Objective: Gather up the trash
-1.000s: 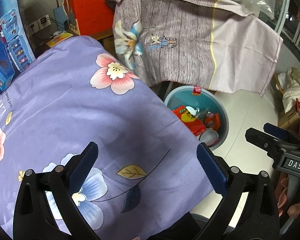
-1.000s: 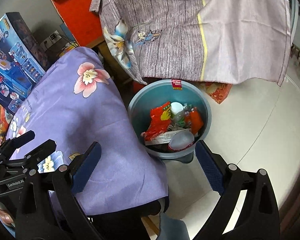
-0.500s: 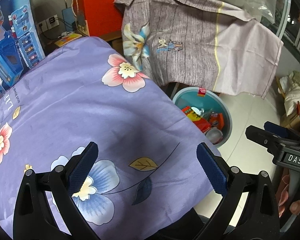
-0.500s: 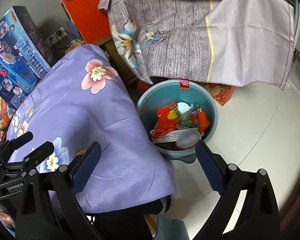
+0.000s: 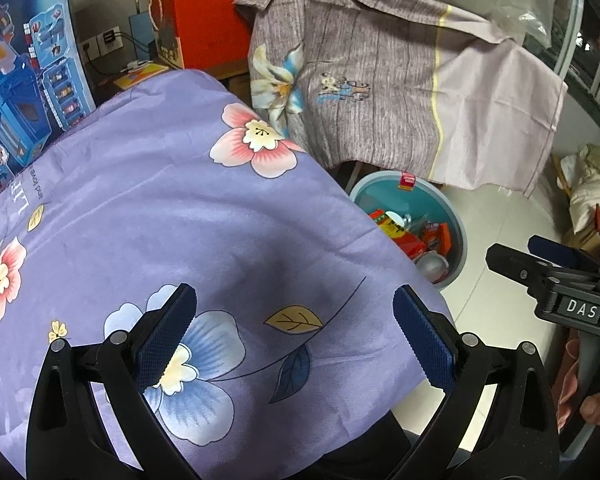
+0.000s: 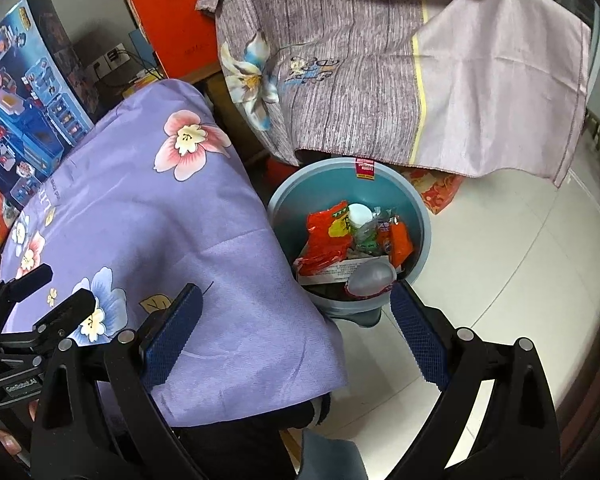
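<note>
I hold the left gripper (image 5: 294,322) above the purple floral cloth (image 5: 148,216), its jaws wide apart and empty. The right gripper (image 6: 294,322) is likewise spread with nothing in it. The trash (image 6: 352,244) lies in the teal bin (image 6: 422,216) on the floor beside the cloth's right edge: red wrappers and, I think, a clear cup.

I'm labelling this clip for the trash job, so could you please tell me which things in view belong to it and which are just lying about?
Belongs to the job:
- teal bin
- red wrapper and other litter inside it
- left gripper, open, empty
- right gripper, open, empty

Just lying about:
- purple floral cloth
- grey-lilac cloth
- blue toy box
- red box
</note>
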Tool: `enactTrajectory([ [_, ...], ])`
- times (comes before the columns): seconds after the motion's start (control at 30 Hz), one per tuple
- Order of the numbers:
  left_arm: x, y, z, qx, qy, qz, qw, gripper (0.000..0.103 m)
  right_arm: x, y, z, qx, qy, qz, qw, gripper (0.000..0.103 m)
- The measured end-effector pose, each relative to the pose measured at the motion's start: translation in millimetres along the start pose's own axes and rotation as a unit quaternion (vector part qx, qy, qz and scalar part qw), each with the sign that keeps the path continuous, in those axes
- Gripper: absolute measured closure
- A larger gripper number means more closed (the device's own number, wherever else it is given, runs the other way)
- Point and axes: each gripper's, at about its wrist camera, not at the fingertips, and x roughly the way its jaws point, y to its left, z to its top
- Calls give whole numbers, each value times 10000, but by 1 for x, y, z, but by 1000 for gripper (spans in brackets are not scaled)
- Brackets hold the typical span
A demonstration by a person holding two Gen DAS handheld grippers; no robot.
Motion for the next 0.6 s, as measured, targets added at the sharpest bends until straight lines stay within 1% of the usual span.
enactTrajectory([
  [0.3, 1, 4, -3, 4, 29, 172, 9998, 4, 9, -2, -2, -3, 55, -108, 9999, 10],
  [0.6, 8, 3, -4, 26, 127, 244, 9996, 4, 12, -9, -2, 82, 52, -130, 9999, 10],
])
